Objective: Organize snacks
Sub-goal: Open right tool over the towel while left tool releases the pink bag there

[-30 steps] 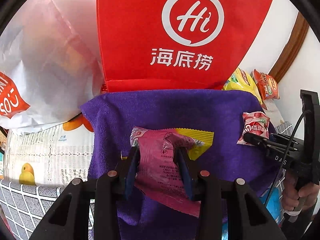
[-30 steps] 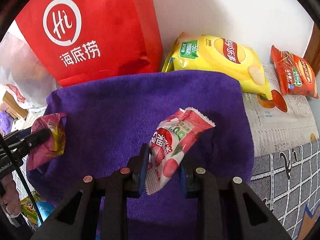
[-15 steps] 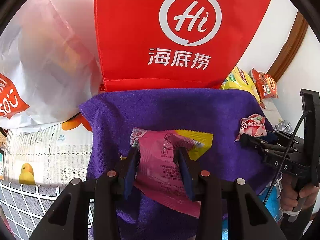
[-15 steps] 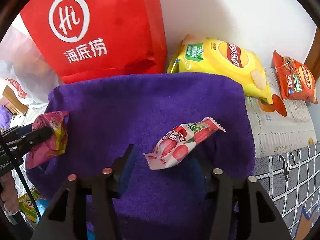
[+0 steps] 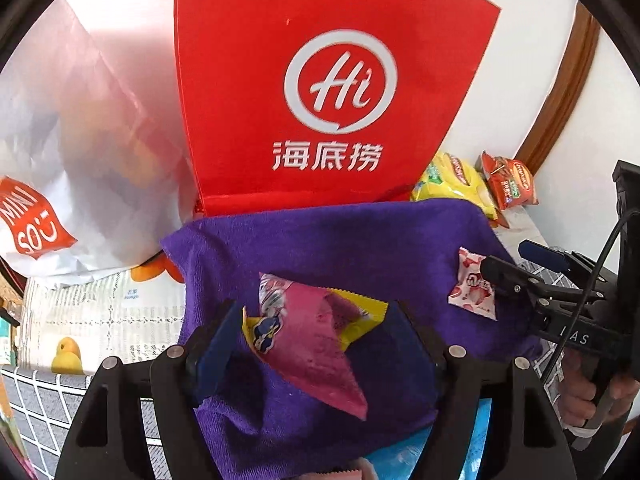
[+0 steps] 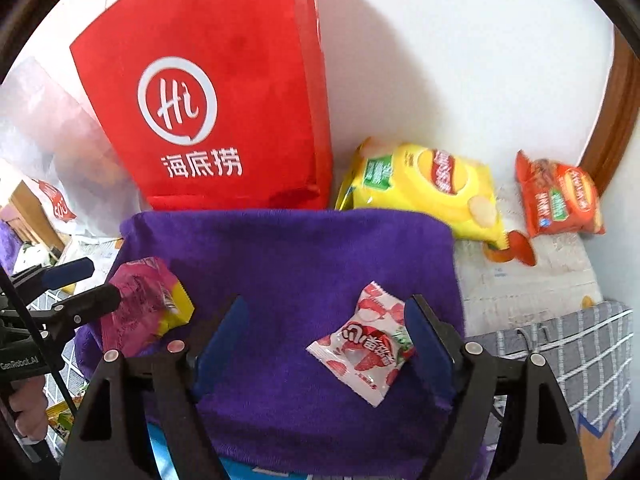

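Note:
A purple towel [image 5: 340, 248] [image 6: 288, 264] lies in front of me. A pink and yellow snack packet [image 5: 316, 332] lies on it between the spread fingers of my open left gripper [image 5: 312, 340]; it also shows at the left in the right wrist view [image 6: 144, 300]. A red and white strawberry snack packet [image 6: 368, 344] lies on the towel between the spread fingers of my open right gripper [image 6: 326, 340]; it also shows in the left wrist view [image 5: 474, 284], beside the right gripper [image 5: 516, 268].
A red Hi bag [image 5: 320, 92] [image 6: 208, 100] stands behind the towel against the wall. A white plastic bag [image 5: 72, 152] sits at the left. A yellow chips bag [image 6: 424, 184] and an orange snack bag [image 6: 560, 200] lie at the right on a printed cloth.
Both grippers have opened. The right let go of the strawberry packet first, the left then released the pink packet; both packets now lie on the towel.

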### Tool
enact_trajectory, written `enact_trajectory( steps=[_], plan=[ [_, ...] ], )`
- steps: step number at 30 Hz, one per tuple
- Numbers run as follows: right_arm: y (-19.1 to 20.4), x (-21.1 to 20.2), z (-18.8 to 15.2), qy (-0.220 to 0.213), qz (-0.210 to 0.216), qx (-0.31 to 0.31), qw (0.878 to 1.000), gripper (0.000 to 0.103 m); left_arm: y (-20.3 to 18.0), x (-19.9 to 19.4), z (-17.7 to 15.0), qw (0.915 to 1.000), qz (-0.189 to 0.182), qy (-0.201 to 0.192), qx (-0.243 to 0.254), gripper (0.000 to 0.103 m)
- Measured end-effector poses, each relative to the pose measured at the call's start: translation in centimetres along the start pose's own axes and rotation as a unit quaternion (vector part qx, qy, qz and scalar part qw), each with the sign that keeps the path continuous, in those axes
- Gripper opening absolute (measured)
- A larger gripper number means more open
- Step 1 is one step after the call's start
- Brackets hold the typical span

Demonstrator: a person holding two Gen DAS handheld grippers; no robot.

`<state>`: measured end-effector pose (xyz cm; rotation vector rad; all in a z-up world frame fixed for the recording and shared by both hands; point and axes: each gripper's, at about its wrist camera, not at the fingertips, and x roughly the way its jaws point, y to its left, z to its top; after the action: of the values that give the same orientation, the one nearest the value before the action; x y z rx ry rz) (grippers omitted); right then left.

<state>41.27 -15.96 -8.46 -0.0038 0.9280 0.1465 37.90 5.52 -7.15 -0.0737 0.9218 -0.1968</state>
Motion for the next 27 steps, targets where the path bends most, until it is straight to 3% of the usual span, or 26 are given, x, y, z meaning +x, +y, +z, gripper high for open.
enact_trajectory(
  steps=[12, 23, 27],
  plan=[
    [0.5, -6.1, -2.3, -0.026, -0.021, 0.018, 0.999, 0.081, -2.2, -5.3, 0.1, 0.9985, -0.005, -0.052, 0.015, 0.074],
    [-1.2, -10.7, -7.4, -0.019, -0.023, 0.068, 0.997, 0.081, -3.8, -10.9, -3.6, 0.9968, -0.004, -0.075, 0.025, 0.074],
    [-1.6, -12.3, -9.4, -0.016, -0.047, 0.071, 0.996, 0.082, -3.8, -12.2, -5.6, 0.9972, -0.002, -0.072, 0.019, 0.074]
  ],
)
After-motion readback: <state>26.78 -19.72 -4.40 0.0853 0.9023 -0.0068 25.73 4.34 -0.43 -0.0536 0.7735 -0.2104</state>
